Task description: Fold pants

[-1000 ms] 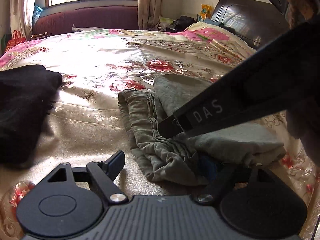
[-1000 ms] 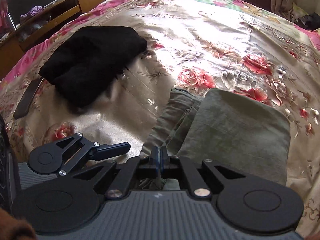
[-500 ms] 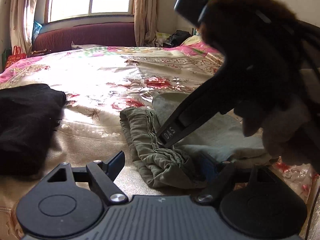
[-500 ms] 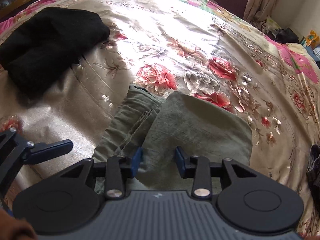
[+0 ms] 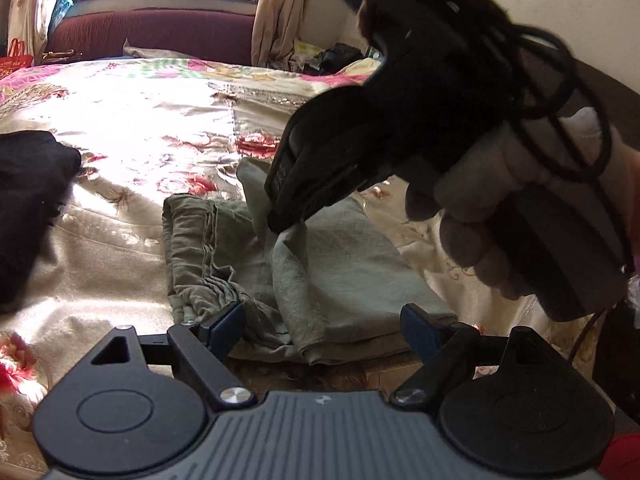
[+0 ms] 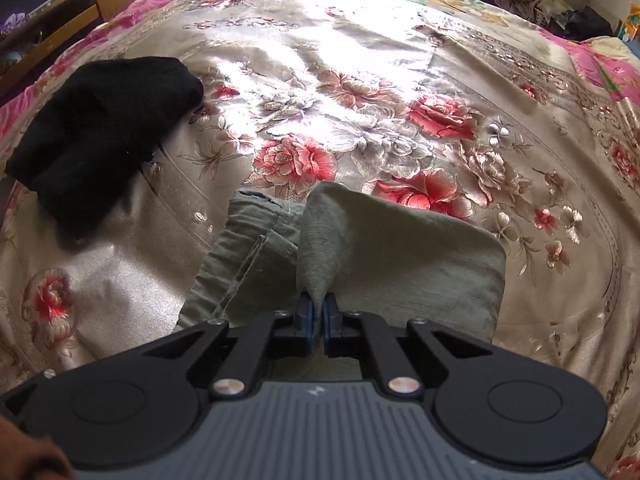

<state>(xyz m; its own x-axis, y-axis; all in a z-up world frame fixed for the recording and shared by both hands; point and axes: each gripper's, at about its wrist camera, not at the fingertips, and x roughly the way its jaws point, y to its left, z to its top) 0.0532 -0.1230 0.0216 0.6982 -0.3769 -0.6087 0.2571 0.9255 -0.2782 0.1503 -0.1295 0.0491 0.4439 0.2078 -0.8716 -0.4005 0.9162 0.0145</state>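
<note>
Folded olive-green pants lie on the floral bedspread, with the bunched waistband at the left; they also show in the right wrist view. My right gripper is shut on the left edge of the top fold and lifts it into a small peak. In the left wrist view that gripper hangs over the pants, held by a gloved hand. My left gripper is open and empty, its blue pads just at the near edge of the pants.
A black folded garment lies on the bed to the left, also in the left wrist view. The floral bedspread stretches far beyond. A wooden cabinet stands at the far left. Clutter lies by the wall.
My right gripper opened, moved onto the top fold and shut on it, pulling the cloth up. My left gripper stayed open by the near edge, its right finger now off the pants.
</note>
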